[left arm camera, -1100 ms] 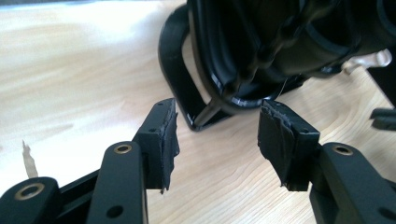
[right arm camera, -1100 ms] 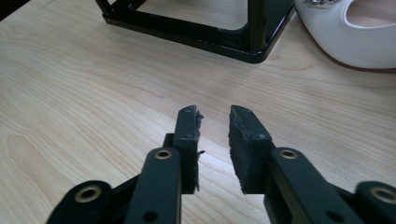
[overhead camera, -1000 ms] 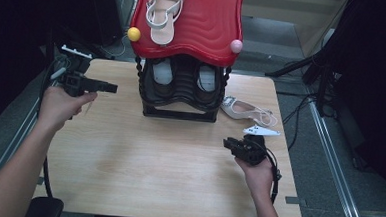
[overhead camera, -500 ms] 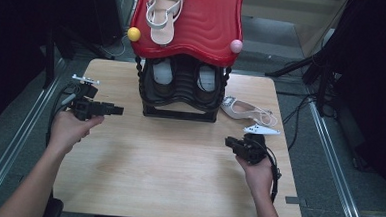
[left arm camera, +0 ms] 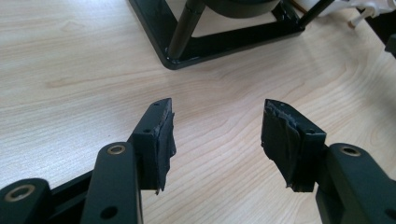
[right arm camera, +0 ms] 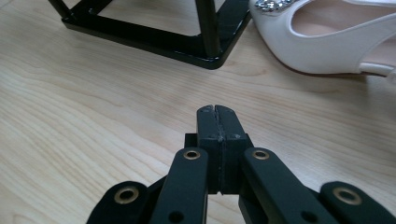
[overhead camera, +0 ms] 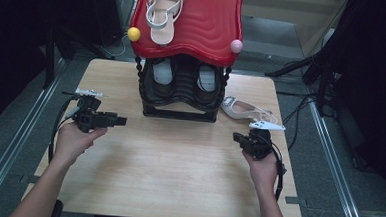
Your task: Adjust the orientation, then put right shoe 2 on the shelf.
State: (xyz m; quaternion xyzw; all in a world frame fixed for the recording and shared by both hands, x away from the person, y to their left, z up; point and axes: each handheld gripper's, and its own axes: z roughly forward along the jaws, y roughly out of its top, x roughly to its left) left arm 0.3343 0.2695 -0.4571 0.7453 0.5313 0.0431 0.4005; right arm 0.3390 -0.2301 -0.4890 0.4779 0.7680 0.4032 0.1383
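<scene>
Nearest, on the wooden table point(overhead camera: 177, 173): right gripper point(overhead camera: 240, 139), jaws just closed and pressed together on nothing; left gripper point(overhead camera: 120, 120), jaws spread wide, nothing between them. Beyond the right gripper: white shoe point(overhead camera: 243, 110) lying on the tabletop beside the black rack point(overhead camera: 181, 90). Farther: red shelf top point(overhead camera: 205, 24) bearing a white sandal point(overhead camera: 162, 12).

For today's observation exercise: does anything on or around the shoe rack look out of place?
Yes. One white heeled shoe lies alone on the table beside the black rack, while its likely partner sits on the rack's red top.
</scene>
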